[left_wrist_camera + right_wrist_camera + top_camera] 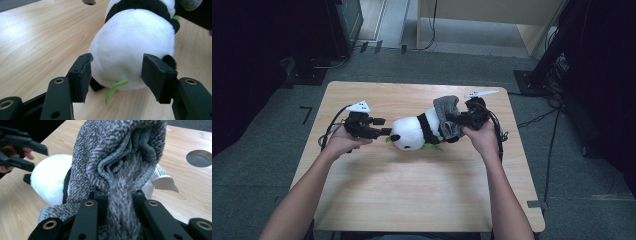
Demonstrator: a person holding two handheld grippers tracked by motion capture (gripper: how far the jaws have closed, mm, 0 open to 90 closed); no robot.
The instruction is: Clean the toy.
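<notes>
Plush panda [414, 131] lies near the table's [362, 200] far edge.
Right gripper [117, 202] clamps the grey knit sock [117, 152]; left gripper [116, 75] gapes unclenched around the panda's head.

A soft black-and-white toy panda [414, 131] is lying on its side on the counter [377, 195]. A fuzzy grey knit sock [448, 116] is being pulled over its bottom end, bunched up.

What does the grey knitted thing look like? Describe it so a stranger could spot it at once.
Start at the wooden table and find the plush panda lying near its middle. Over the panda's far end, toward the right hand-held gripper, sits the grey knitted hat, pinched in that gripper's jaws. It is the one speckled grey, ribbed fabric piece, unlike the smooth black-and-white plush beside it.
</notes>
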